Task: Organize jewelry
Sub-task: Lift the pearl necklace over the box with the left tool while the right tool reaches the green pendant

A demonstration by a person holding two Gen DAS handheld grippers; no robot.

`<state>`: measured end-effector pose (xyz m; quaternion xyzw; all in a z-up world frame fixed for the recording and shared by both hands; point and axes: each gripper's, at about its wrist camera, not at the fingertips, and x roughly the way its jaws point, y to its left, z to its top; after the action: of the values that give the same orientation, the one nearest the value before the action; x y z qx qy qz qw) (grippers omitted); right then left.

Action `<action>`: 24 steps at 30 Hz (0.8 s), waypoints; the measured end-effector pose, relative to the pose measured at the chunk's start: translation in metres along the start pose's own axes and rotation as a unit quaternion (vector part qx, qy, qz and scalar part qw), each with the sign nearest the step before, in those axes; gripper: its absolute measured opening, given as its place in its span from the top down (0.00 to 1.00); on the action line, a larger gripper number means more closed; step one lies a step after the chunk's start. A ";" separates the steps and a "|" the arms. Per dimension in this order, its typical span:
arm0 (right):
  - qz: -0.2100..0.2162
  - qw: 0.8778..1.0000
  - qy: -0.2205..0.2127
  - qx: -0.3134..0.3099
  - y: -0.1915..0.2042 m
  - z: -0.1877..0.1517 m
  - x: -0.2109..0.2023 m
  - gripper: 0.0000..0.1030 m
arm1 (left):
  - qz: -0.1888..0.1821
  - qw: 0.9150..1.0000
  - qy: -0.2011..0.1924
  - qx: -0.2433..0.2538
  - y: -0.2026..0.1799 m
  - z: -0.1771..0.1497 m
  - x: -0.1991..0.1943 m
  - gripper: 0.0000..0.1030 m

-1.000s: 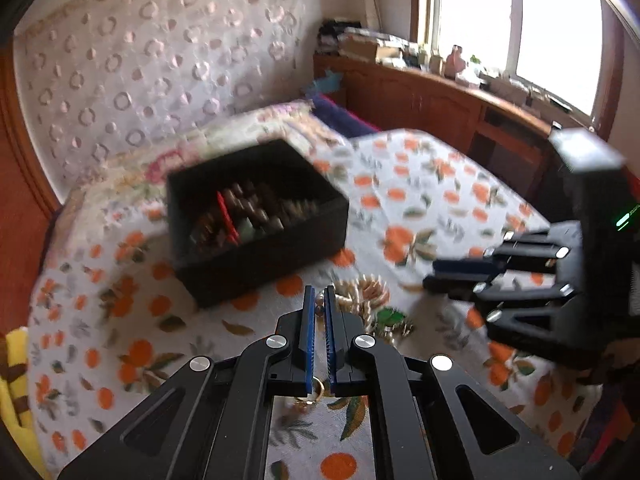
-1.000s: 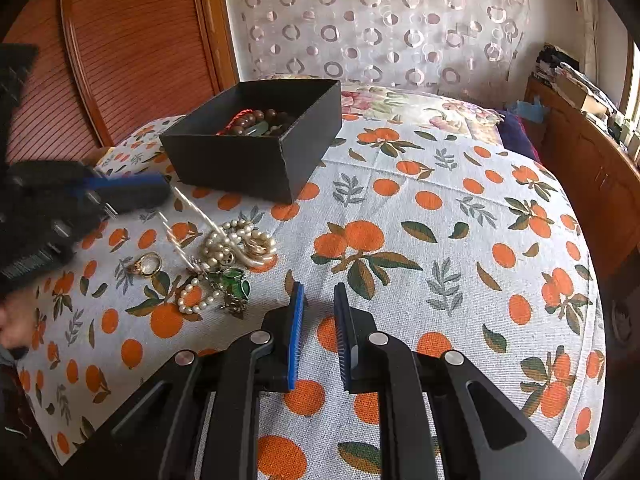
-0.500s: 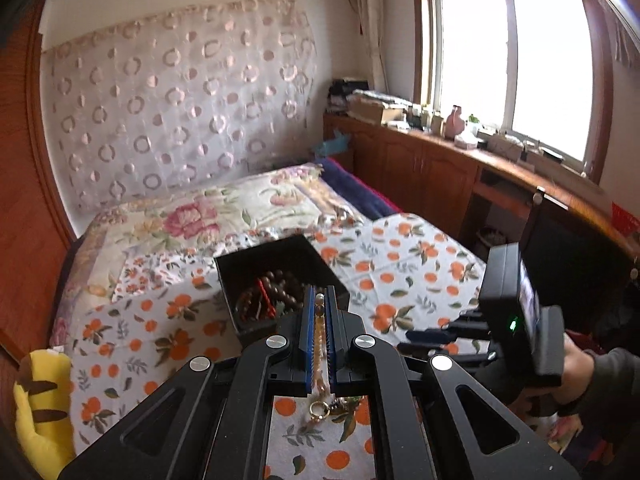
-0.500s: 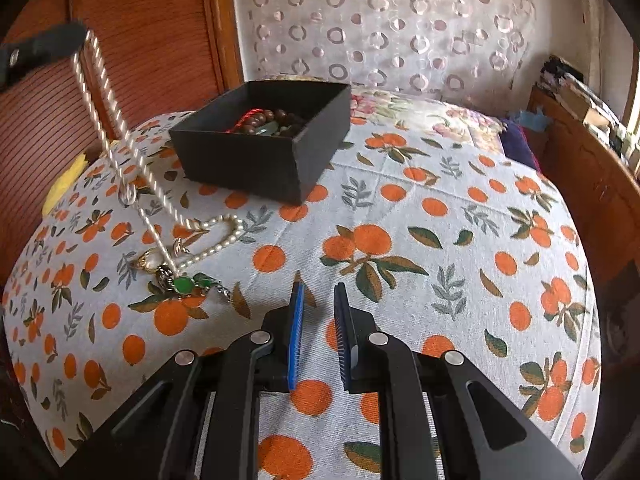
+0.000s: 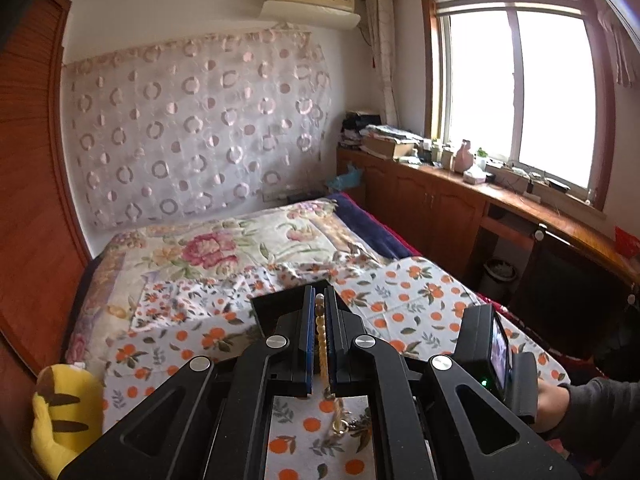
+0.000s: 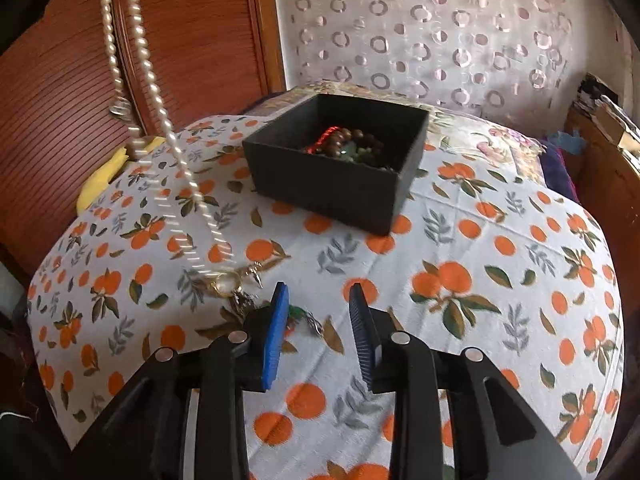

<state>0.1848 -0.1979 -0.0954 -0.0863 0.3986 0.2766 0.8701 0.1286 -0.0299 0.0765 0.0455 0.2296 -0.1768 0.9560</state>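
Note:
My left gripper [image 5: 319,300] is shut on a pearl necklace [image 5: 320,326], whose beads show between the blue pads. In the right wrist view the pearl necklace [image 6: 148,68] hangs in two strands from the top left down to a gold ring [image 6: 226,282] and a tangled cluster [image 6: 242,300] on the sheet. My right gripper [image 6: 318,296] hovers low over a green pendant piece [image 6: 298,314]. Its jaws are opening and no pad touches anything. A black box [image 6: 332,184] with dark bead bracelets inside stands behind; the left gripper hides most of the black box [image 5: 272,306].
An orange-print sheet [image 6: 480,280] covers the bed. A yellow plush toy [image 5: 60,412] lies at its left edge by the wooden wardrobe [image 6: 60,80]. A wooden cabinet [image 5: 440,208] under the window lines the right side. A sleeved hand [image 5: 560,400] holds the right gripper.
The left gripper rose with the pearl necklace, drawing its strands up out of the pile. The right gripper moved over the remaining pile and its jaws spread wider.

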 end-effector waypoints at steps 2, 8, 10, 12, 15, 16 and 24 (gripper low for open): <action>0.009 1.000 0.006 -0.004 0.003 0.003 0.005 0.67 | 0.005 1.000 -0.003 -0.002 0.005 0.001 -0.004 0.96; 0.032 0.999 0.033 -0.008 0.011 0.010 0.024 0.67 | 0.016 1.000 0.002 -0.009 0.018 -0.005 -0.007 0.96; 0.038 0.998 0.042 -0.014 0.014 0.008 0.027 0.67 | 0.018 1.000 0.006 -0.010 0.022 -0.009 -0.008 0.96; 0.043 0.998 0.047 -0.019 0.017 0.006 0.024 0.67 | 0.020 1.000 0.009 -0.010 0.024 -0.014 -0.008 0.96; 0.056 0.996 0.057 -0.029 0.023 0.000 0.018 0.67 | 0.022 1.000 0.014 -0.012 0.028 -0.021 -0.008 0.96; 0.056 0.996 0.059 -0.037 0.025 -0.002 0.016 0.66 | 0.023 1.000 0.015 -0.013 0.029 -0.022 -0.007 0.96; 0.039 0.993 0.068 -0.086 0.045 -0.009 0.011 0.67 | 0.026 0.999 0.017 -0.014 0.032 -0.024 -0.006 0.96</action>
<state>0.1604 -0.1594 -0.1061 -0.1636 0.4346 0.3367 0.8191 0.1251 0.0062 0.0585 0.0411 0.2466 -0.1477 0.9569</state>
